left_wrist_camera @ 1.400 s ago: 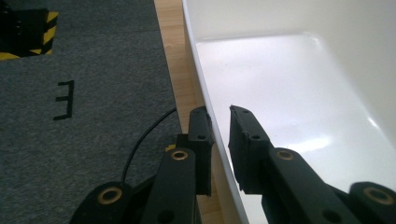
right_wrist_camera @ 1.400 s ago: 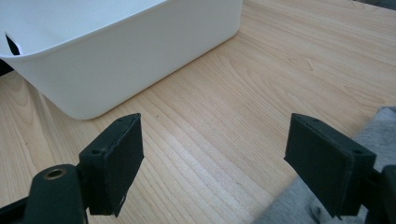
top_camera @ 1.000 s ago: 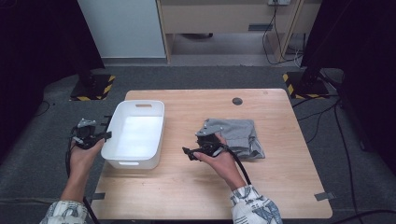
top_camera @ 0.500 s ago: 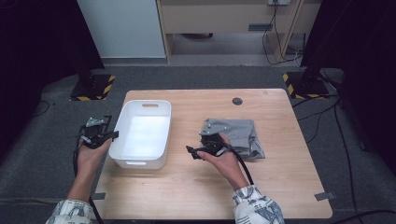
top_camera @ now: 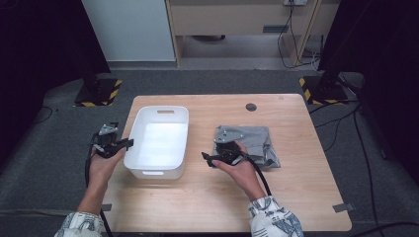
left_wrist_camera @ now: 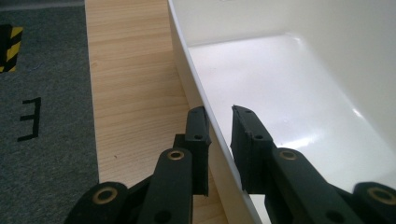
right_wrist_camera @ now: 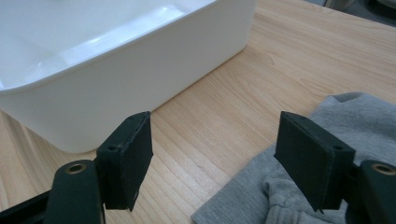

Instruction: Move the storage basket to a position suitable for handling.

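High view: overhead, facing forward-down, far. Both gripper views: low, close, along their jaws. Shared: white bin (top_camera: pixel 157 140) (left_wrist_camera: pixel 289 79) (right_wrist_camera: pixel 116 60), table (top_camera: pixel 296 133) (left_wrist_camera: pixel 130 84) (right_wrist_camera: pixel 280 56).

White bin (top_camera: pixel 157 143), grey folded garment (top_camera: pixel 254 143), pale wood-grain table (top_camera: pixel 207 197)

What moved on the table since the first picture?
The white tub slid a little toward the folded grey garment, with the left tongs clamped on its wall. The right tongs, open over the garment's edge, have just been closing. The garment stayed put.
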The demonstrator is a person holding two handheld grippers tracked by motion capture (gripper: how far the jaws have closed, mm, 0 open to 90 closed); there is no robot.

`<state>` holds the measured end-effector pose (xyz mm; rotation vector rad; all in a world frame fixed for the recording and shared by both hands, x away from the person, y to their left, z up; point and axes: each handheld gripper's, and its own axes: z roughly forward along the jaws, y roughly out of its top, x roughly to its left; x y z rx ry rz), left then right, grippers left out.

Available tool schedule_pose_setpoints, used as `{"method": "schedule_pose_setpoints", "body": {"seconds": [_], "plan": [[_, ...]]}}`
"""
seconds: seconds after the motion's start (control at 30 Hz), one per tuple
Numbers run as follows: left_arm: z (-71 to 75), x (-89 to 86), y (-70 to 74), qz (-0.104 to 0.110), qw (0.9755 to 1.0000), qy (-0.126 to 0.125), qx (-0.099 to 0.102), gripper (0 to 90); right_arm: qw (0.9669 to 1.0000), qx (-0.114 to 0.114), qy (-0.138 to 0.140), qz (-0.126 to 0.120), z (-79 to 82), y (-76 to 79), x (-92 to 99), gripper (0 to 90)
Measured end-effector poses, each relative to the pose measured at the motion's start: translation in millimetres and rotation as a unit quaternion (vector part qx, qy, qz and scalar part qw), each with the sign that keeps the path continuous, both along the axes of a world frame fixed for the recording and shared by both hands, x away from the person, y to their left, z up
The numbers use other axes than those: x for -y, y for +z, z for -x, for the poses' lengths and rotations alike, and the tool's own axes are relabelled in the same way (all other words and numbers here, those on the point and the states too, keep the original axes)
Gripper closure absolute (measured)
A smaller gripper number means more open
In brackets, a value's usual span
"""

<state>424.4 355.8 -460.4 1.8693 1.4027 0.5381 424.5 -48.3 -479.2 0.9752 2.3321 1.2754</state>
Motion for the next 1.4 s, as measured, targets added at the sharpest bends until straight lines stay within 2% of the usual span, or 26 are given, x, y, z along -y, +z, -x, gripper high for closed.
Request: {"method": "schedule_pose_setpoints", "body": {"seconds": [0.3, 0.47, 0.7, 0.8, 1.13, 1.3, 1.4], "plan": [[5.5, 3.7, -1.2, 0.006, 1.0, 0.003, 0.004, 74.7, 0.9997, 0.008, 0.009, 0.02, -3.2, 2.2, -2.9, 30.7], [9.7, 4.4, -2.9, 0.01, 0.9999, 0.008, 0.007, 74.7, 0.9996, 0.009, 0.017, 0.019, -2.9, 4.6, -4.0, 31.5], [14.6, 9.3, -2.5, 0.009, 0.9997, 0.02, 0.009, 75.8, 0.9993, 0.01, 0.033, 0.018, -1.9, 11.3, -6.3, 40.4], [16.0, 14.7, -2.8, 0.01, 0.9996, 0.024, 0.012, 75.5, 0.9989, 0.016, 0.039, 0.023, -0.7, 13.7, -7.3, 41.5], [11.8, 29.6, -3.3, 0.007, 0.9998, 0.012, 0.013, 75.9, 0.9983, 0.021, 0.048, 0.026, 2.2, 18.3, -11.5, 46.7], [12.6, 32.0, -2.7, 0.005, 0.9999, 0.009, 0.011, 75.5, 0.9983, 0.013, 0.047, 0.033, 1.0, 17.8, -11.2, 48.0], [15.5, 30.2, -2.3, 0.014, 0.9996, 0.013, 0.019, 74.9, 0.9982, 0.006, 0.045, 0.039, -0.6, 15.0, -12.4, 47.4]]}}
